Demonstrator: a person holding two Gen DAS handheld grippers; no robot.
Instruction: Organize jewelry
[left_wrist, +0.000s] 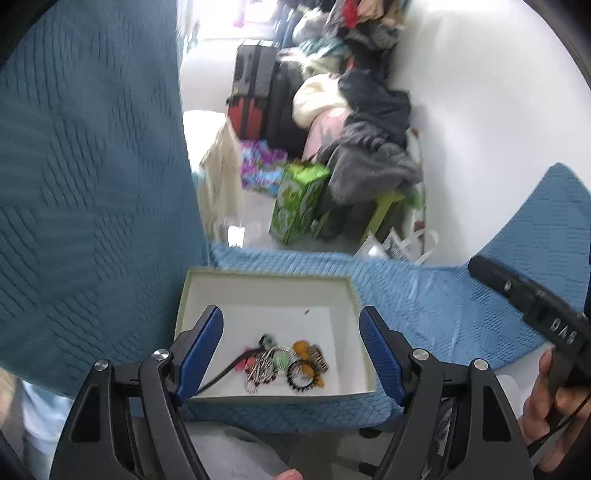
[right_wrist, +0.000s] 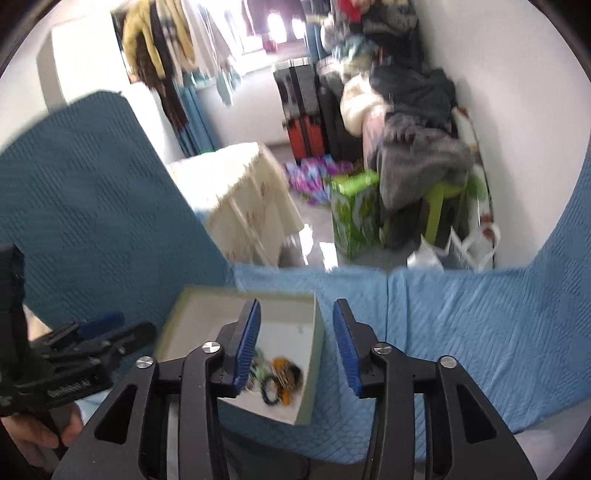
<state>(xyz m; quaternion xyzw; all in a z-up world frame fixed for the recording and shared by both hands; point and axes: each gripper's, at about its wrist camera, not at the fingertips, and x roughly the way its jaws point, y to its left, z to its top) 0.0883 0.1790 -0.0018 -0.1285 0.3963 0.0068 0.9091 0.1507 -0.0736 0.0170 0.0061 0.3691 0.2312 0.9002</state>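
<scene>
While both the left gripper (left_wrist: 290, 352) and right gripper (right_wrist: 295, 345) are hanging wide open and empty, the jewelry (left_wrist: 286, 363) is lying in the white box (left_wrist: 266, 291) at lower centre, sitting on blue quilted cover (right_wrist: 461, 314); suitcases (right_wrist: 303, 107), clothes heap (right_wrist: 417, 110) and green box (left_wrist: 297, 203) are filling the upper frame

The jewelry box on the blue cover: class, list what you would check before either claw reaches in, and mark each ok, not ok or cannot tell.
1. Box open, no lid on it: ok.
2. Jewelry pile inside the box, at its near end: ok.
3. Left claw open and holding nothing: ok.
4. Right claw open and holding nothing: ok.
5. Pieces lying apart for a single pick: not ok, they overlap.
6. Box resting flat on the blue cover: cannot tell.
</scene>
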